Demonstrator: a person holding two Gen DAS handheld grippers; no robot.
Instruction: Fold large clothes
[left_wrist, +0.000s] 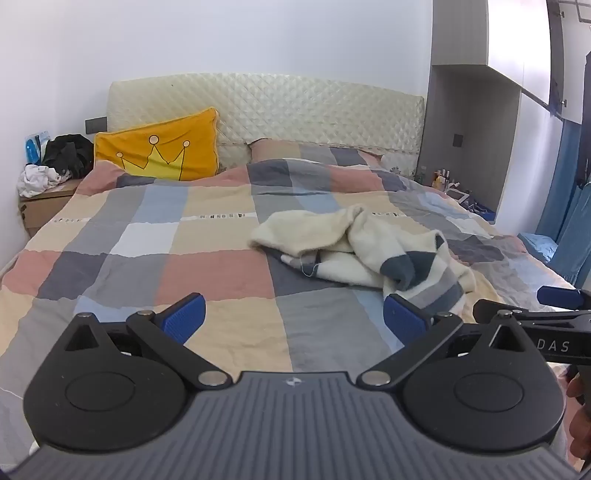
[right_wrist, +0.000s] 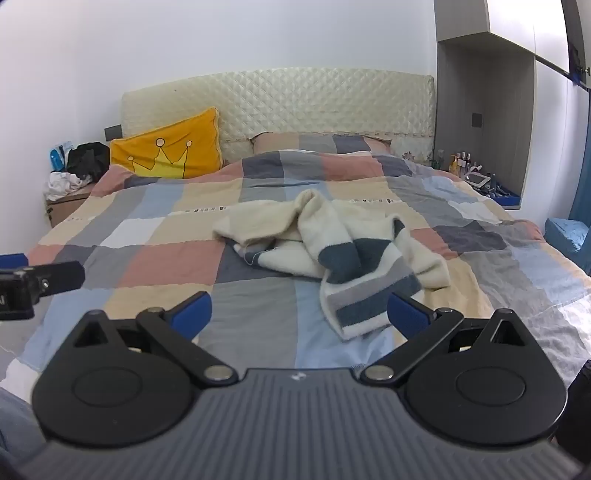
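a: where's the sweater (right_wrist: 325, 251) right now?

b: crumpled in a heap on the bed (right_wrist: 155, 266), right of centre on the patchwork quilt, toward the near edge. cream knit with dark teal and grey stripes; the striped end trails nearest the right gripper (right_wrist: 299, 314).

a: is either gripper holding it?

b: no. the left gripper (left_wrist: 293, 317) hovers over bare quilt to the left of the heap, jaws spread wide with nothing between them. the right one is equally released — its right blue pad sits close by the striped end, but i can't say it touches.

a: why both wide like that?

b: my guess is they're readied for a pinch on thick knit, one on each side, so the garment can be lifted and shaken flat. nothing is folded yet; it looks like the very start.

a: anything in the way?

b: the yellow crown pillow (left_wrist: 159, 147) leans on the headboard (left_wrist: 295, 107) at the far end, well apart from the heap. a loose thread hangs at the sweater's left edge — it could snag.
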